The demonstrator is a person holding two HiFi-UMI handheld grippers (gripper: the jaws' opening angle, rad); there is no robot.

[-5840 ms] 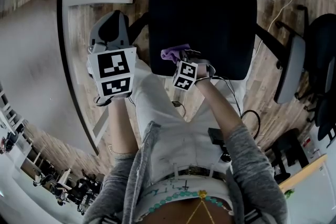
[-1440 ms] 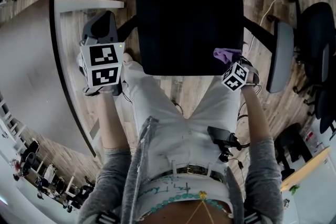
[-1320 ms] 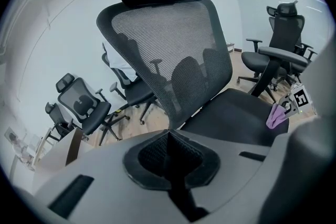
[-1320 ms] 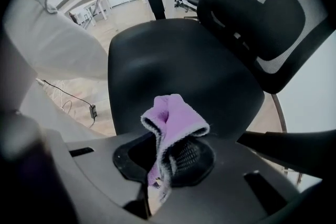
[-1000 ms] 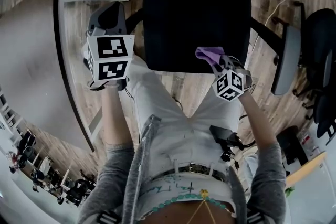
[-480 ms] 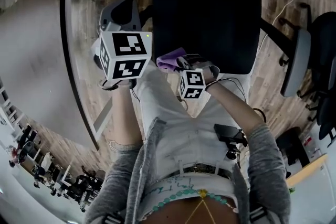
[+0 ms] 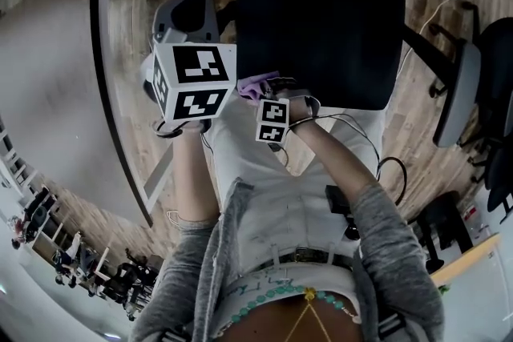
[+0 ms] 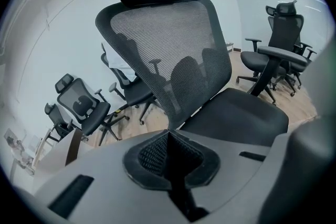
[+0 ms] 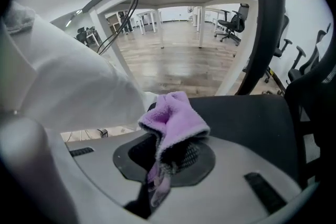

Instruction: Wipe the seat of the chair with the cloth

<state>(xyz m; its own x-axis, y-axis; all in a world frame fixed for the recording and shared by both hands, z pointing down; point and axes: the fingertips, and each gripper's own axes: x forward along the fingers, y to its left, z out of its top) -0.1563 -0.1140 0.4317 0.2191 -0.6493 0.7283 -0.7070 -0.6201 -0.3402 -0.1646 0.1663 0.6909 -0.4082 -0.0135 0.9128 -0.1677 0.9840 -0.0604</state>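
Purple fluffy cloth (image 9: 173, 118) is pinched tight between the two jaws of the right tool (image 9: 169, 150). A soft lump of it sticks up past the tips, and a thin bit hangs down between the jaws. From the head view, the cloth (image 7: 255, 86) sits just ahead of the right tool (image 7: 271, 90), at the near edge of the black padded chair seat (image 7: 321, 20), close to its left corner. I cannot tell if the cloth is pressing on the seat or just above it.

Just to the left of the right tool, the left tool (image 7: 188, 8) is held up higher, beside the seat and not over it. Its jaws are pressed together with nothing in them (image 8: 170, 150). Past its tips stand the chair's grey mesh back (image 8: 168, 44) and the seat.

Under both tools are the person's white trousers (image 7: 272, 180). The brown wooden floor (image 7: 417, 132) lies around the chair. A pale curved table (image 7: 48, 76) is off to the left of the left tool. More black office chairs (image 8: 79, 107) stand farther away by the wall.
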